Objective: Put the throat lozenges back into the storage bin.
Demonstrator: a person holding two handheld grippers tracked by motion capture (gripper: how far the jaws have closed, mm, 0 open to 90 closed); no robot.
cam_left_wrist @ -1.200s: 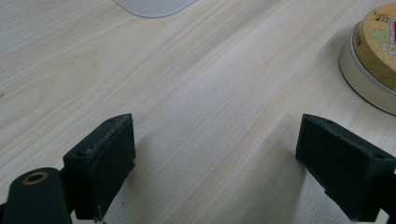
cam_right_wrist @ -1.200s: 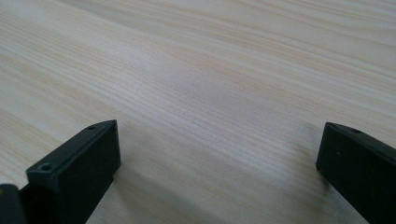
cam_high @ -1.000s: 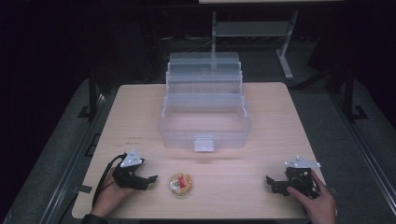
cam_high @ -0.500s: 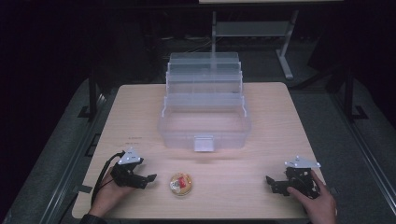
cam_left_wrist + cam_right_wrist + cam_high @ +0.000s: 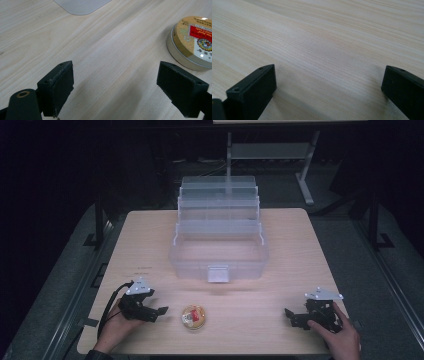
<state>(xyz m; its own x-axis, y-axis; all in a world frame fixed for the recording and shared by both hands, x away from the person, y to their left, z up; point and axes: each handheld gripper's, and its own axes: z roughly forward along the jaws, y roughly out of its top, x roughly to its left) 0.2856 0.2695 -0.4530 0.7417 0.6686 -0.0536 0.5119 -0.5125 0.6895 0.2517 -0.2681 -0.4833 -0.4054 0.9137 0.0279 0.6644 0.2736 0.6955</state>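
- Lower left of the high view: my left gripper [image 5: 161,310] rests low on the table [image 5: 295,240], jaws released wide, nothing between them.
- Just right of it, lower centre: small round tin [image 5: 193,317], lid up, apart from my jaws. In the left gripper view the tin [image 5: 192,41] lies off to the right, so I'd judge I must swing that way and straddle its rim squarely.
- Centre: clear tiered box [image 5: 218,237], standing open.
- Lower right: my right gripper [image 5: 289,315], jaws spread, empty.
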